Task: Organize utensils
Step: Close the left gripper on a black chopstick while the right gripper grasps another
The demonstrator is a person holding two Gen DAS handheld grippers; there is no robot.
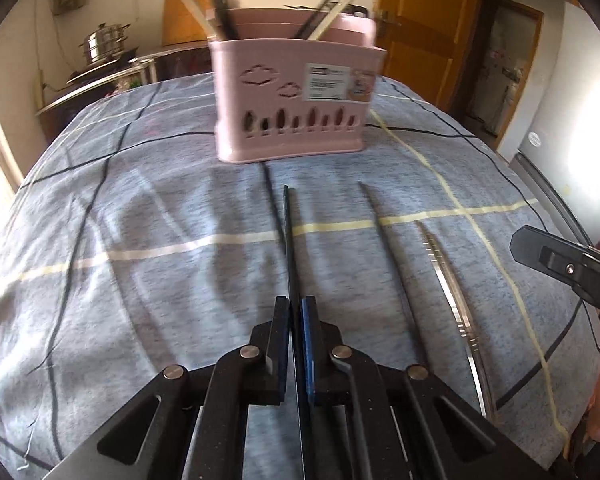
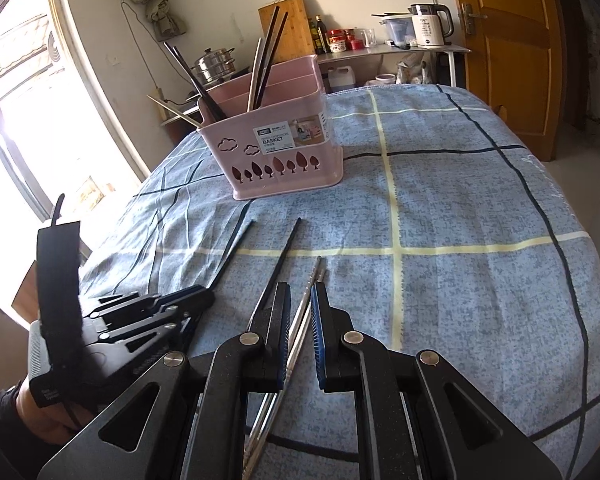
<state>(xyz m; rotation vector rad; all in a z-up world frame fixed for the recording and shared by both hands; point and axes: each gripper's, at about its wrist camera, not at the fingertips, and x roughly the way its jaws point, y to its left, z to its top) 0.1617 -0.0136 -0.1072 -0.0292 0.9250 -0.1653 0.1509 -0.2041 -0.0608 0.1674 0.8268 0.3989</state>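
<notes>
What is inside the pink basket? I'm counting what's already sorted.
The pink basket holds several black chopsticks and pale ones standing tilted. Its walls hide their lower ends and anything lying at the bottom.

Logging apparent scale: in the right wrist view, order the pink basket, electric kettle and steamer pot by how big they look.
1. pink basket, clearly largest, though also nearest.
2-3. electric kettle and steamer pot look alike; left unranked.

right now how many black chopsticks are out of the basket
2 black chopsticks: one clamped in left gripper, other lying on cloth to its right.
</notes>
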